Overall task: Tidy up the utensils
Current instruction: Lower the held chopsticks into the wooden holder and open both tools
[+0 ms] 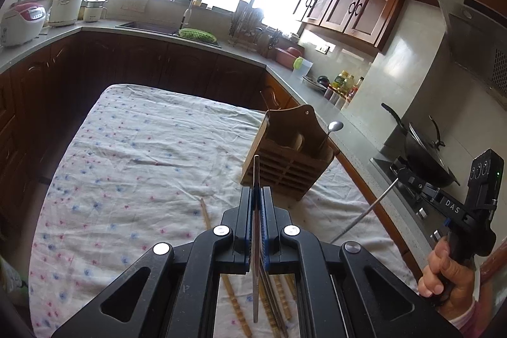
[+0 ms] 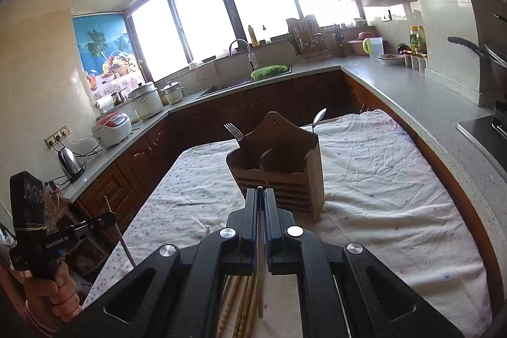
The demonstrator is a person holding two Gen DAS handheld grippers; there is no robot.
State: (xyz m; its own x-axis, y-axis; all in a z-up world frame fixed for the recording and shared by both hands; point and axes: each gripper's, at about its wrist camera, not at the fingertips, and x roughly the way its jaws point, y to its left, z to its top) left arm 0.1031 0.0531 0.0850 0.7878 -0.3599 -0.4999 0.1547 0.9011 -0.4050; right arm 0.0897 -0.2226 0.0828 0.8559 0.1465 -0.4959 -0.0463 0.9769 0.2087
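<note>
- our left gripper (image 1: 259, 192) is clamped on a thin grey metal utensil (image 1: 256, 243), likely so it can drop upright.
- our right gripper (image 2: 260, 195) pinches another slim utensil (image 2: 260, 274).
- the slatted wooden utensil holder (image 1: 286, 160) stands just ahead on the speckled cloth (image 1: 126, 148), bamboo chopsticks (image 1: 234, 303) left beneath.

Wooden utensil holder (image 1: 286, 160): matt, slatted front, visible grain. Cloth (image 1: 133, 148) over the table: thin cotton-like, creased, matt, small printed dots. Chopsticks (image 1: 236, 306): pale wood or bamboo, ribbed ends. Spoon (image 1: 334, 127) and fork (image 2: 233, 130) in the holder: polished metal, glossy. Left gripper (image 1: 257, 195) and right gripper (image 2: 260, 195): black matt plastic, shiny metal bolts, blue ribbed pads on the fingers (image 1: 265, 211). Counter (image 2: 412, 97): grey speckled stone, smooth, semi-gloss. Cabinets (image 1: 355, 11): varnished brown wood.
</note>
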